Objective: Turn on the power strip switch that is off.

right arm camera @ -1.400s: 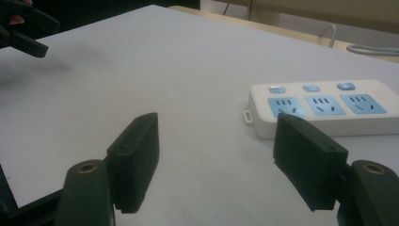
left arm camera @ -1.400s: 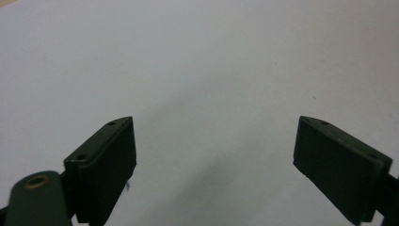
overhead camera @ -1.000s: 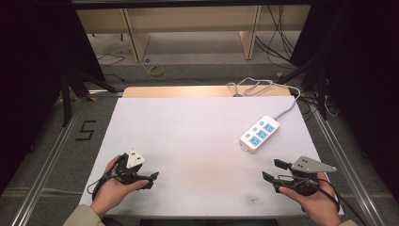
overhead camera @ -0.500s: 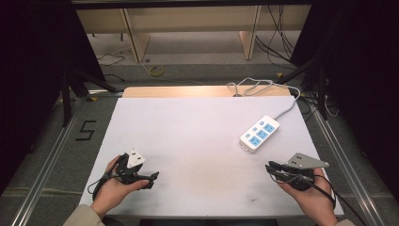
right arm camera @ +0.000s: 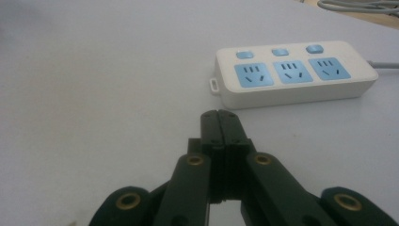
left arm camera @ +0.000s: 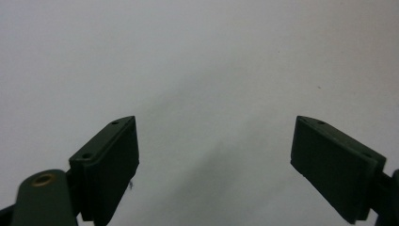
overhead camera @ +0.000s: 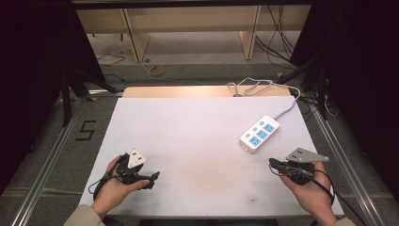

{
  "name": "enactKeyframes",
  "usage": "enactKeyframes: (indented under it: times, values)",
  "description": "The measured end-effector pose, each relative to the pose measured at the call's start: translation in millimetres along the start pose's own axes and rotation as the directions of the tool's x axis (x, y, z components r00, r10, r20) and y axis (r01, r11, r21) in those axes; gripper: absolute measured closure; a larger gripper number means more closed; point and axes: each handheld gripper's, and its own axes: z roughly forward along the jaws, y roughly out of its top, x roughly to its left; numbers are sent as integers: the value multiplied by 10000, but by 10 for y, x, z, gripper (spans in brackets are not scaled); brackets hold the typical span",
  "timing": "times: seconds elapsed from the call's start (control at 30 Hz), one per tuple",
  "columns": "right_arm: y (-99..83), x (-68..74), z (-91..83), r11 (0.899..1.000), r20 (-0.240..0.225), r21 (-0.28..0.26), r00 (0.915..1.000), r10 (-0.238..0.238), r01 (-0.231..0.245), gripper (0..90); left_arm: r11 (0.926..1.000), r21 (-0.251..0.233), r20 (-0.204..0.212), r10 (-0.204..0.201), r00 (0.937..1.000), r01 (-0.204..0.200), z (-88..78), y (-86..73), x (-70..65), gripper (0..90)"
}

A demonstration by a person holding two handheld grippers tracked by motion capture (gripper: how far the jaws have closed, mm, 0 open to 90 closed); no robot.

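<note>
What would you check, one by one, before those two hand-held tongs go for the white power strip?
1. Right tongs empty: ok. Their jaws have just been closing and now meet with nothing between them.
2. Right tongs open enough to take hold of the power strip: not ok, they are shut.
3. Left tongs open and empty: ok, jaws stand wide apart over the bare white table.
4. Way to the strip free: ok, nothing lies between the right tongs and it.
5. Strip lying flat, sockets up: ok.
6. Grey cable free to follow: cannot tell; it runs off the far edge.
</note>
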Motion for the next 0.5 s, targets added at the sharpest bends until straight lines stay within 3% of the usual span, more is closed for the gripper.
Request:
enactKeyframes:
  times: [0.5]
  values:
    - [180, -88, 86, 9998, 255, 11, 9995, 180, -180, 900, 10000, 31, 5, -28, 10000, 28, 5, -1, -5, 155]
